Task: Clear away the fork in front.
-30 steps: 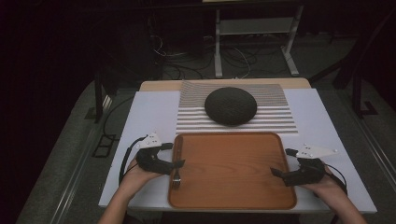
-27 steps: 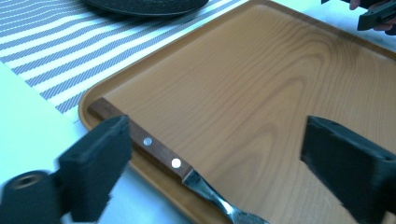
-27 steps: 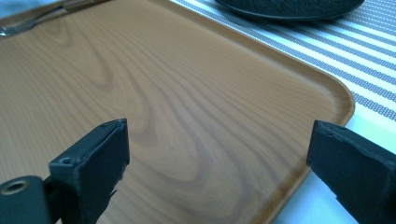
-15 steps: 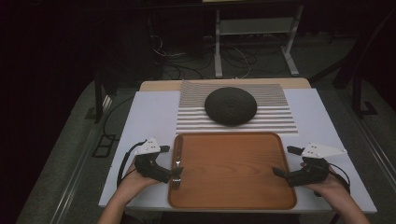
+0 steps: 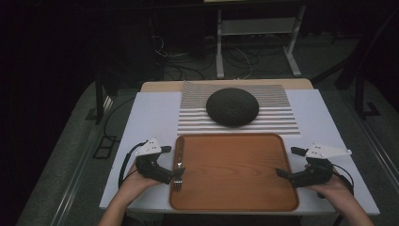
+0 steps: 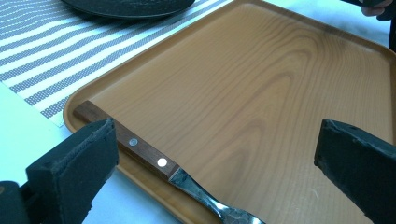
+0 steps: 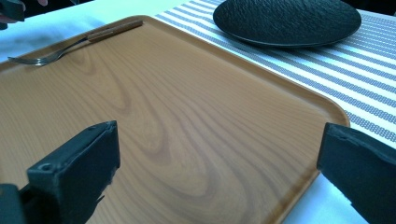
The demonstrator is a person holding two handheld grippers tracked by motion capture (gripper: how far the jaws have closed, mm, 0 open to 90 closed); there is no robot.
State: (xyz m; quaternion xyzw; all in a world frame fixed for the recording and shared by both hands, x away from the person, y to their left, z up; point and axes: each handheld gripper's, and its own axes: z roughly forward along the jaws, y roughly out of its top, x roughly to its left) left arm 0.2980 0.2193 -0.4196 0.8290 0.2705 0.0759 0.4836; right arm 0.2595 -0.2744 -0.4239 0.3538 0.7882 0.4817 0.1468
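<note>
— Wood first: the tray [image 5: 234, 172] sits at the near middle of the table [image 5: 150, 117], and both my grippers flank it. The left gripper [image 5: 162, 165] stands at its left rim, the right gripper [image 5: 288, 162] at its right rim. Both have just been opening; the jaws now stand wide apart with nothing clamped, only tray rim and air between them.

— Where's the fork?

— The fork [image 5: 178, 170] lies along the tray's left edge, just inside the rim. Its long axis runs near to far: wooden handle toward the far side, tines toward me. In the left gripper view the handle [image 6: 127, 140] crosses right in front of the left-hand jaw, so my left hand is clearly the nearer one. From the right gripper it's well across the whole tray, up at the far left corner of that view [image 7: 74, 44].

— So the left takes it?

— That's my judgement. The handle runs parallel to the rim and close against it, so the jaws would need to straddle it crosswise, and the raised rim leaves little room on the left side. I can't quite tell whether the handle touches the rim or lies just clear of it.

— Anything in the way?

— Not much. The tray's middle is bare, and the dark plate [image 5: 232, 106] sits on the striped mat [image 5: 282, 120] beyond the far edge, well apart from the fork.
</note>
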